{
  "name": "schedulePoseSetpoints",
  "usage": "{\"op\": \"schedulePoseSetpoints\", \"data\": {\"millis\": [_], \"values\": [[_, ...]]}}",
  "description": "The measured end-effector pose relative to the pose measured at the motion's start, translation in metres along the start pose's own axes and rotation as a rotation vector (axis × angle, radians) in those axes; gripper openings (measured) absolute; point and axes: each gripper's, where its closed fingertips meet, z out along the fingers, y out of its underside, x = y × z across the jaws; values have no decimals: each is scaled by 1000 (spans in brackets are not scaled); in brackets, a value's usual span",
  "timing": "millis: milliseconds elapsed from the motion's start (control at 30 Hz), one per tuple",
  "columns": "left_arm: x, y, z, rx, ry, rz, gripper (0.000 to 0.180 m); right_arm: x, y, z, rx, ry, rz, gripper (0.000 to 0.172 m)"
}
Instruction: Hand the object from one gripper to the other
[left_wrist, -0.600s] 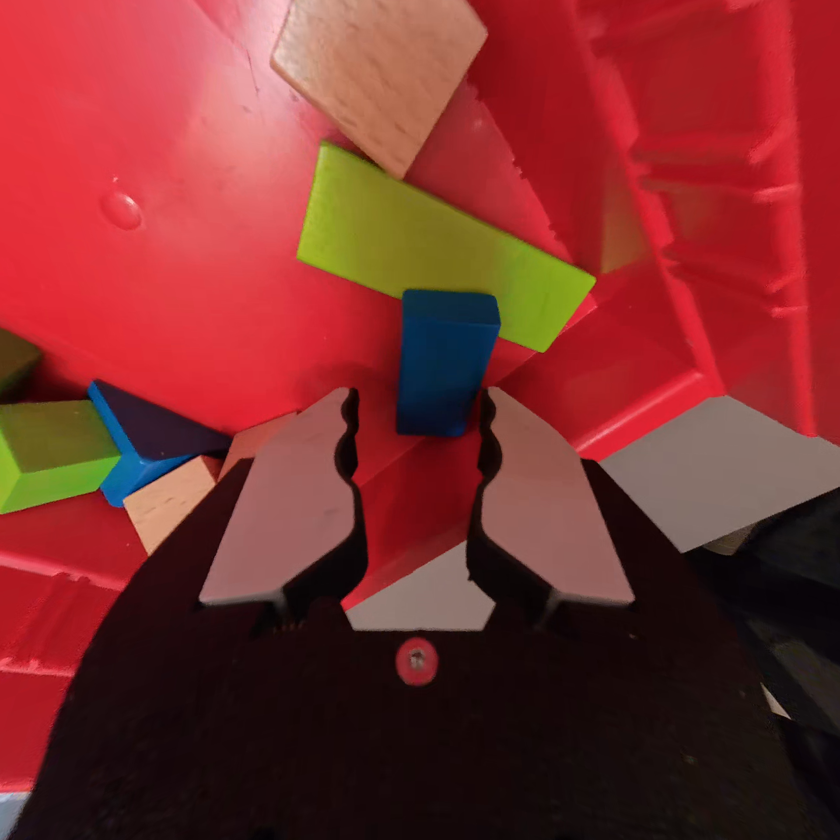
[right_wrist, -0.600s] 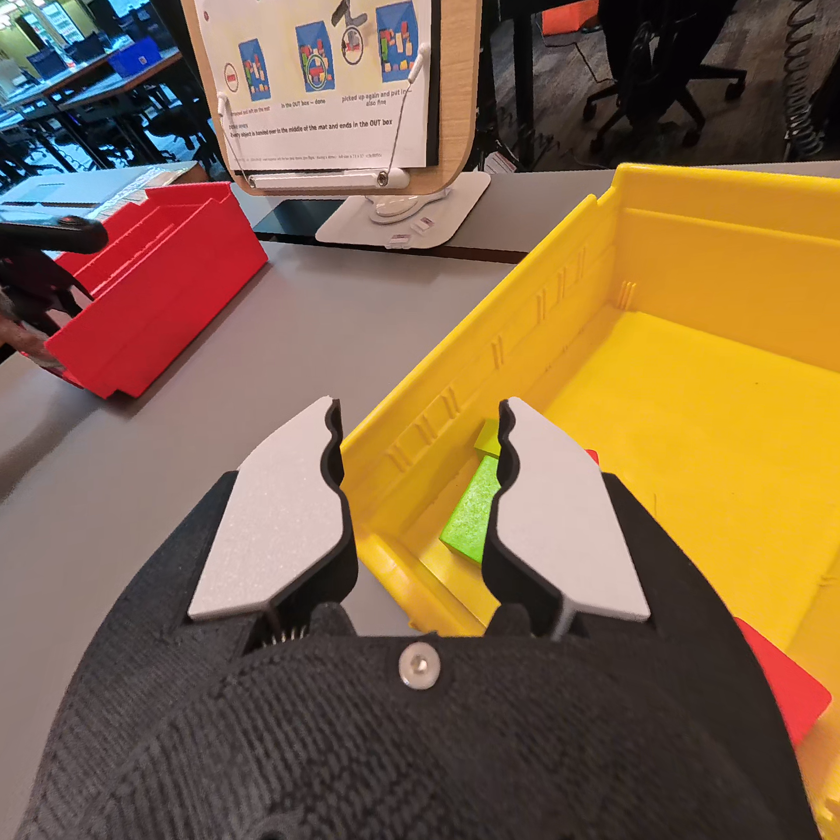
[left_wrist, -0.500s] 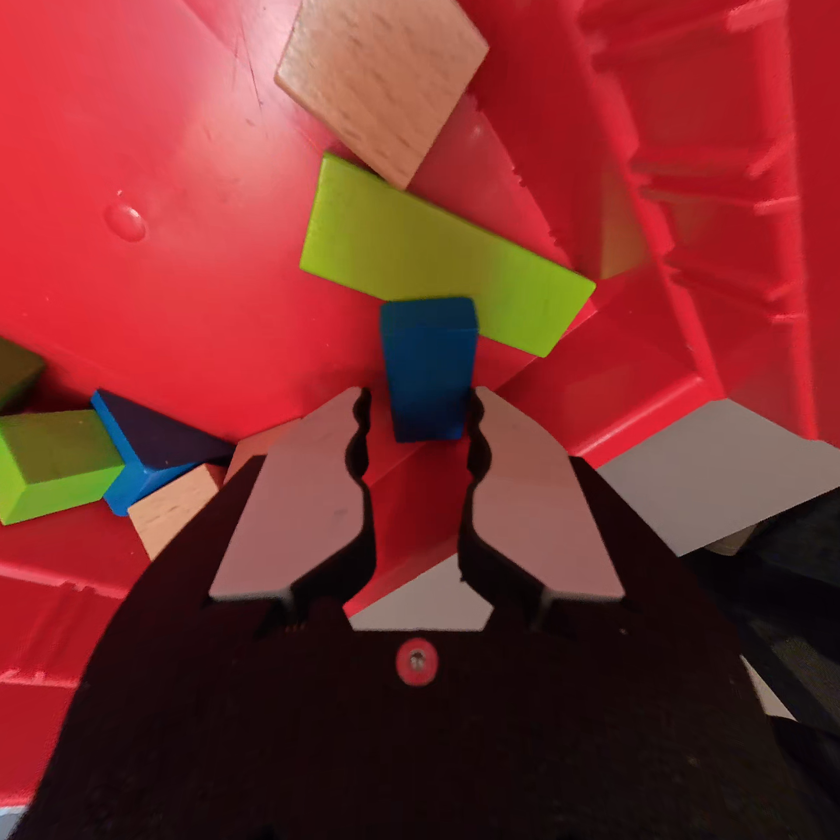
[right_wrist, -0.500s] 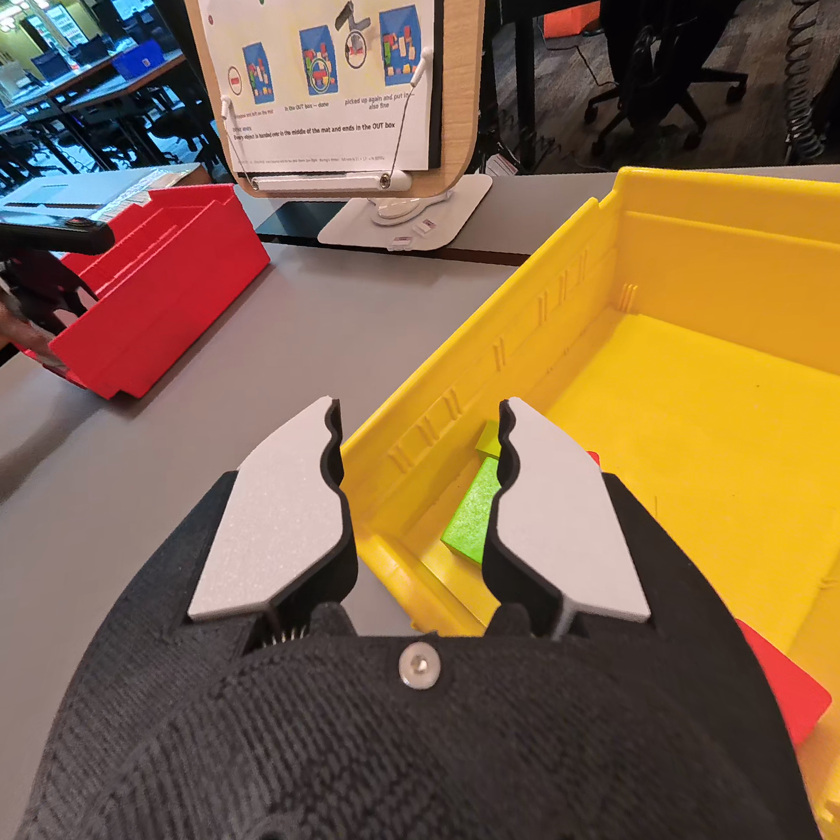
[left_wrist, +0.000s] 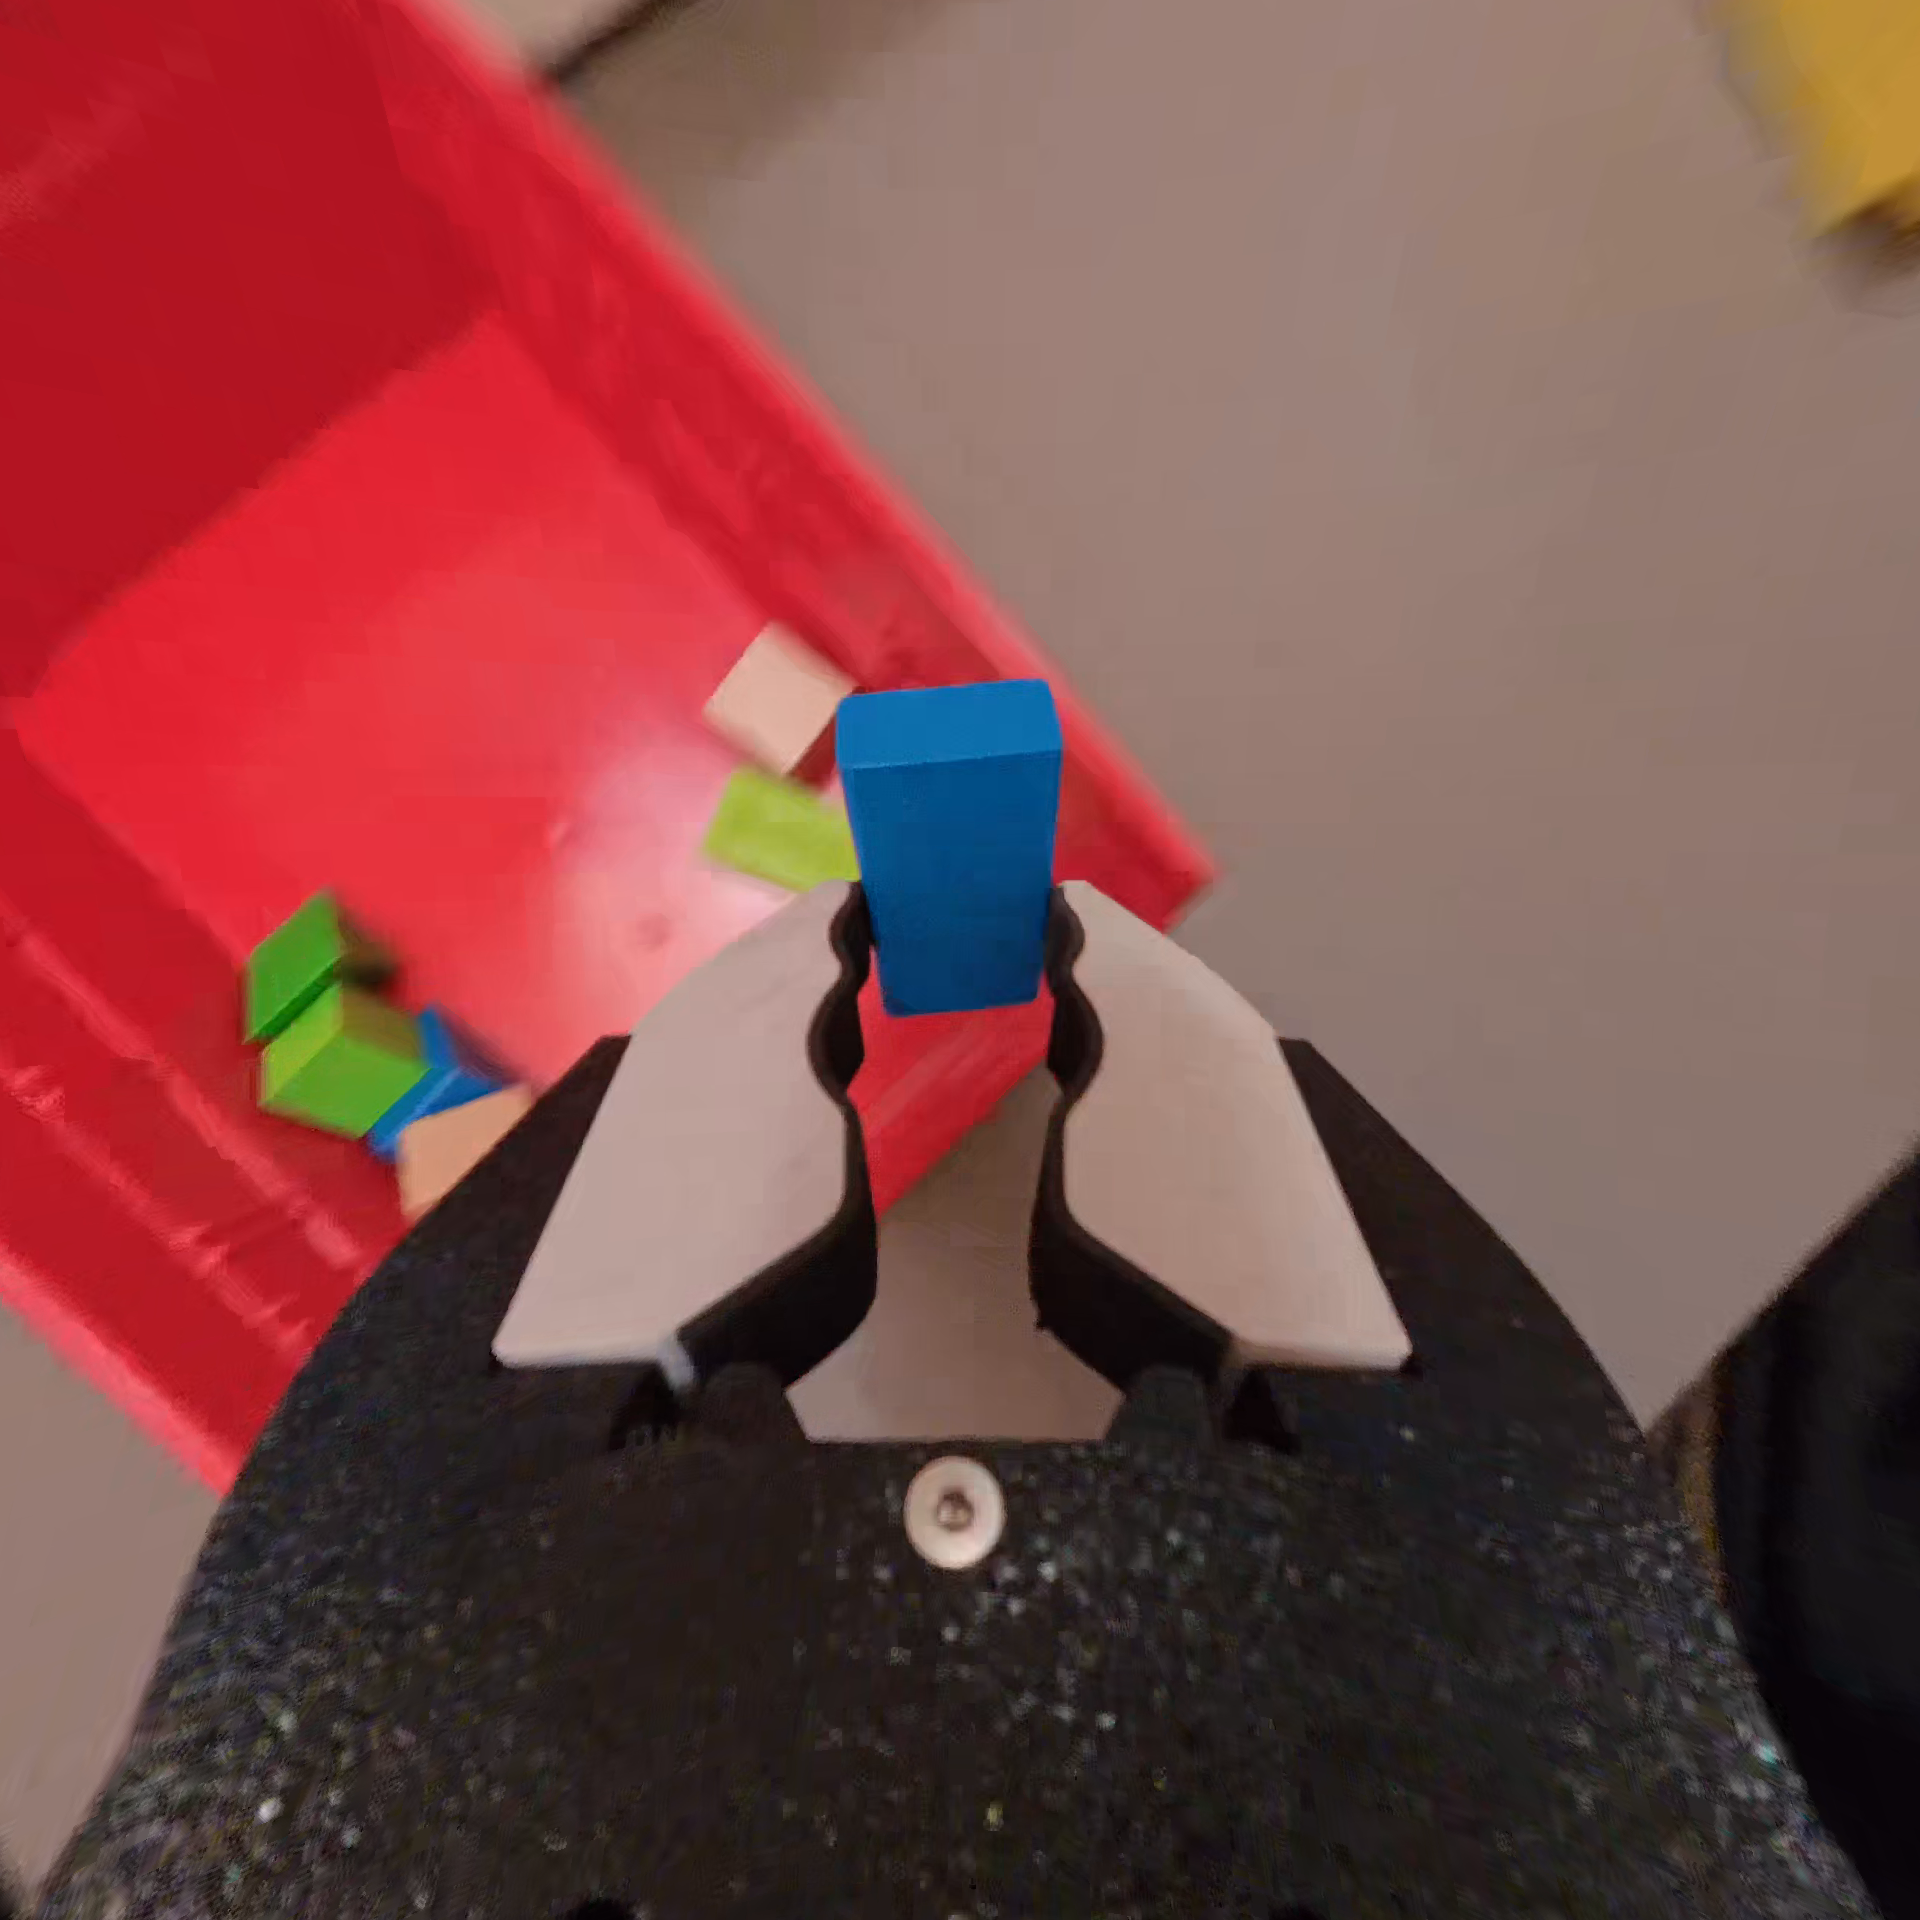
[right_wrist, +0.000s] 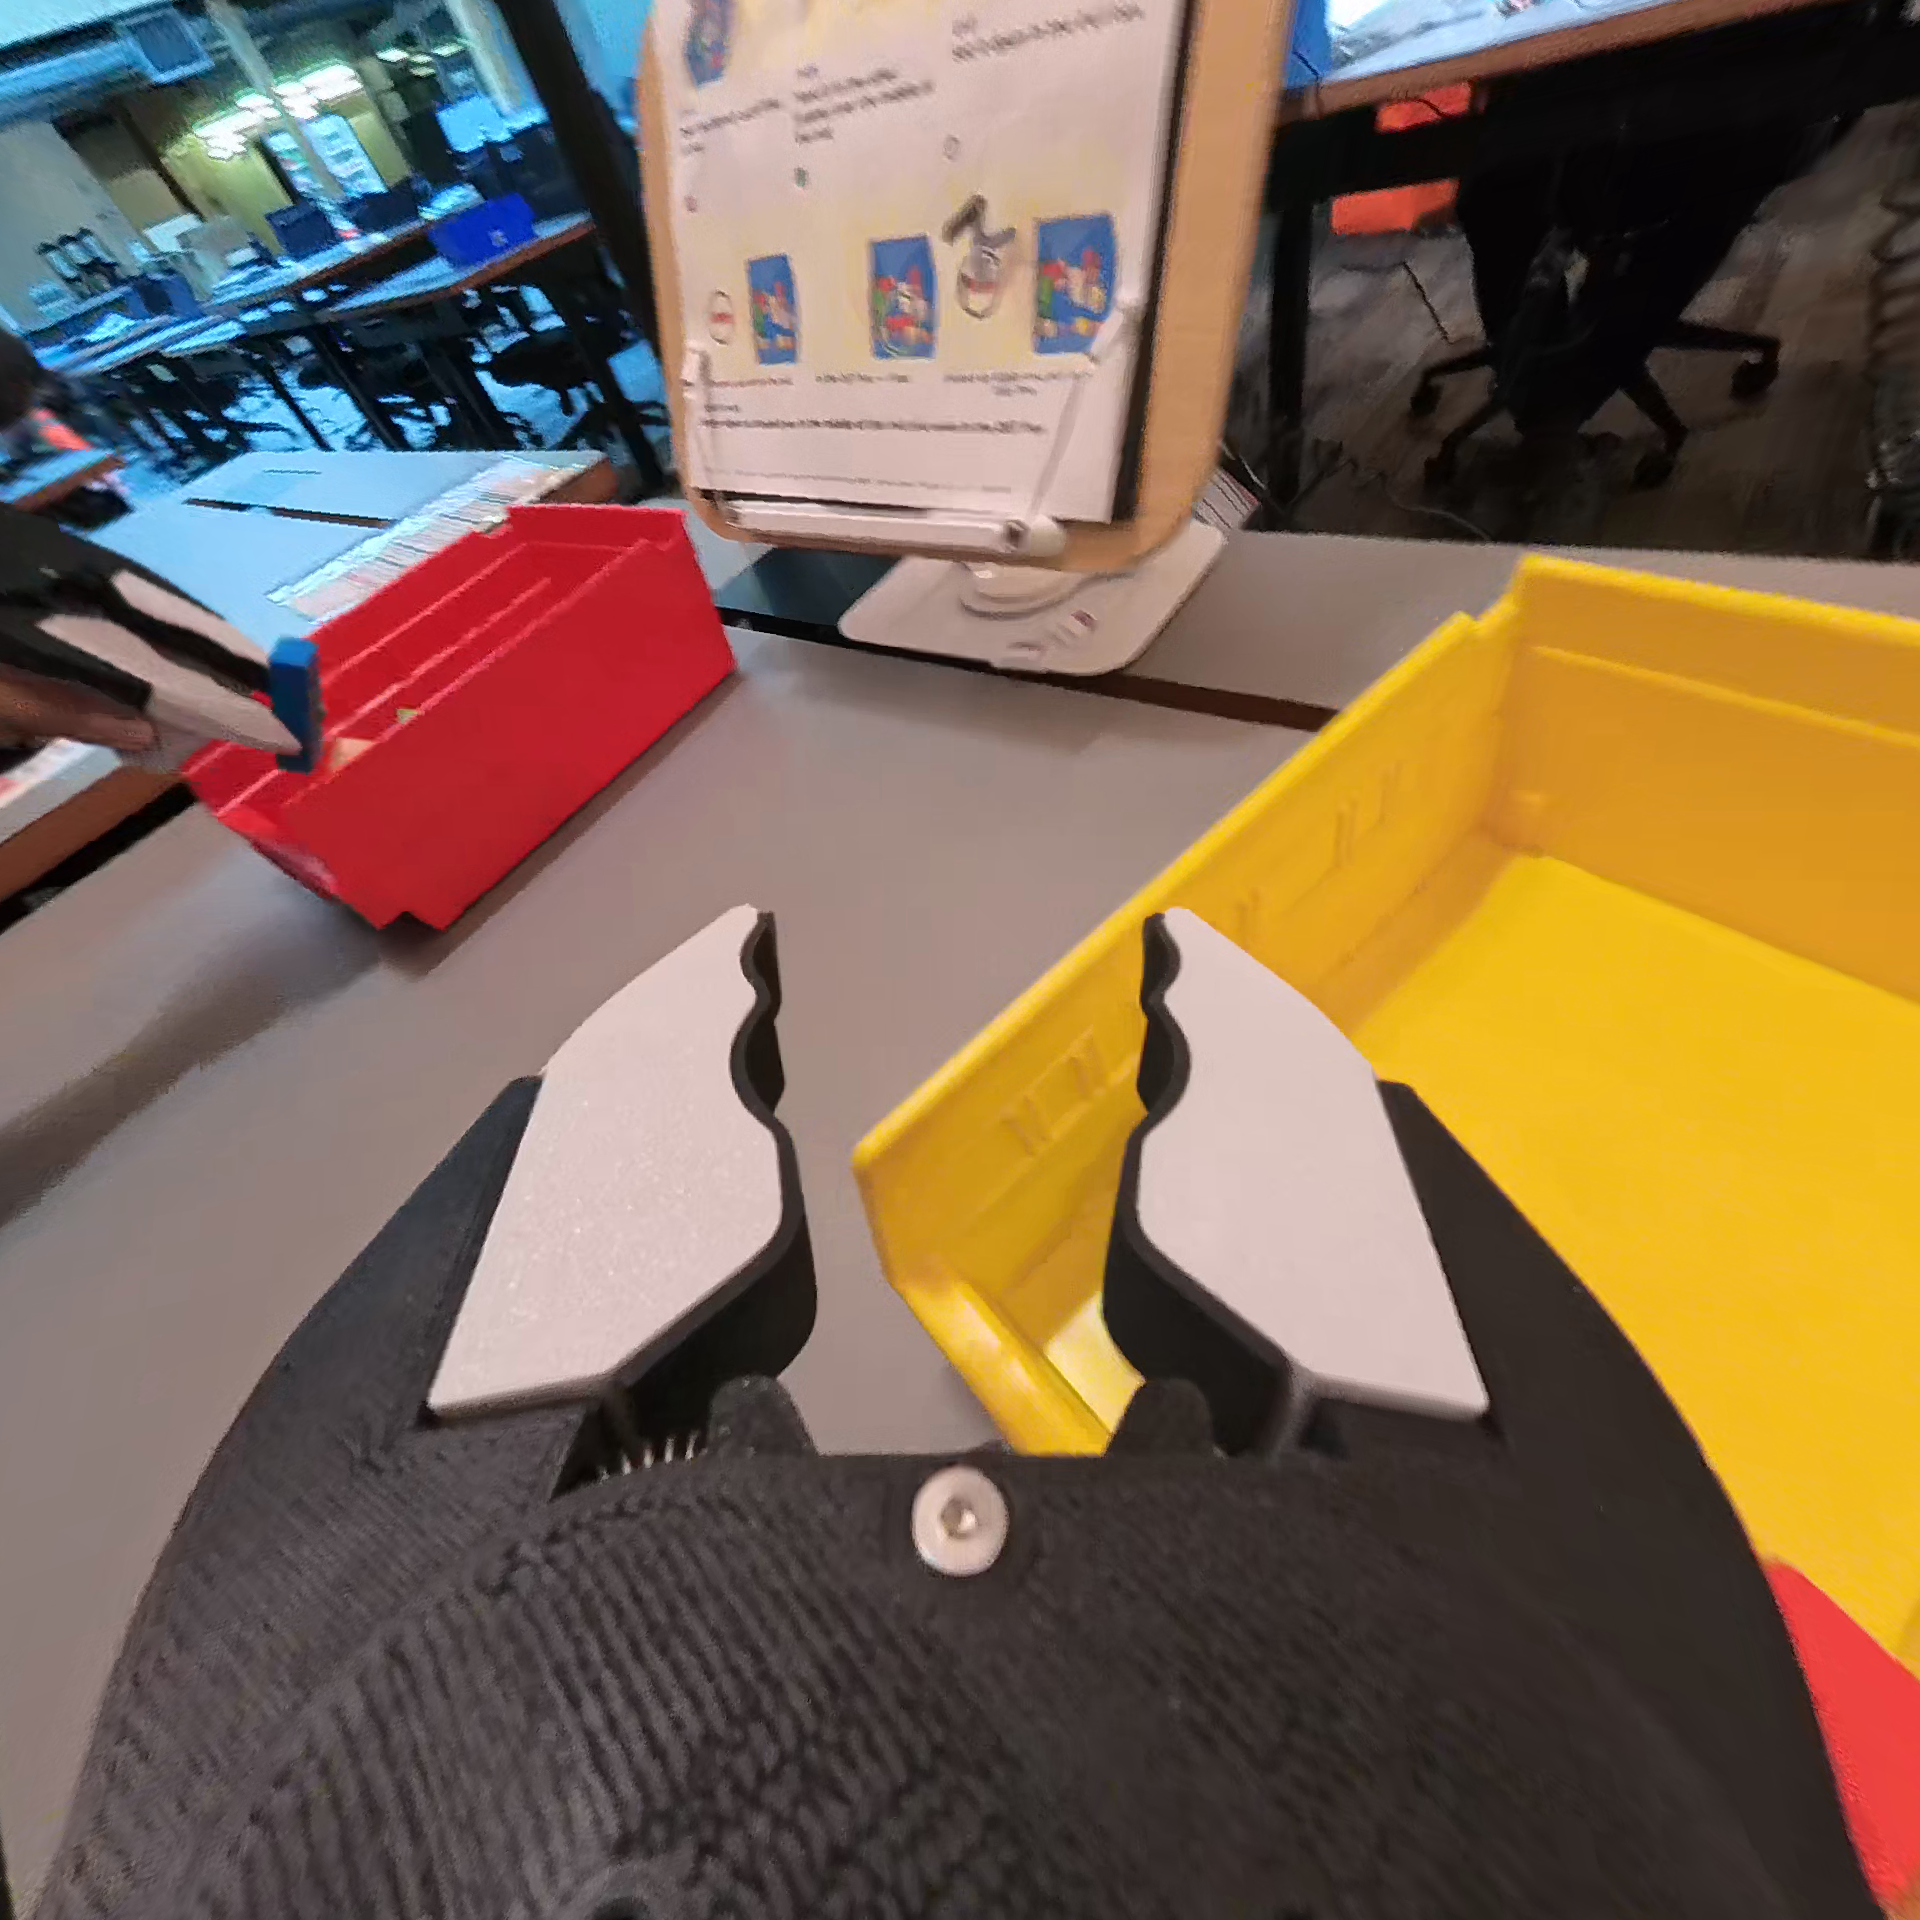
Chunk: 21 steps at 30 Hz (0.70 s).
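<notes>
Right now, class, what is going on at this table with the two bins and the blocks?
A person works two hand-held tools. The left tool grips a blue block above the red bin, where green and wooden blocks lie. The right tool is open with nothing in it, above the near corner of the yellow bin. The handover has not happened yet.

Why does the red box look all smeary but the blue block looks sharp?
Left wrist view: the red box and gray table are smeared by motion, while the blue block, clamped in the left tool, stays crisp. Right wrist view: mostly sharp, edges bent by the wide lens.
</notes>
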Motion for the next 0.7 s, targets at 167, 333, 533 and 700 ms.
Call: {"op": "schedulePoseSetpoints", "data": {"millis": [167,333,533,700], "values": [[106,-39,-46,339,254,122,31,-85,-25,11,120,-323,-138,76],[196,-54,-46,494,474,238,31,-190,-25,13,194,-720,-213,86],[253,-60,-17,511,628,290,31,-253,-1,6,115,-971,-269,61],[274,-60,-8,487,621,361,32,-259,16,14,41,-974,-314,54]]}}
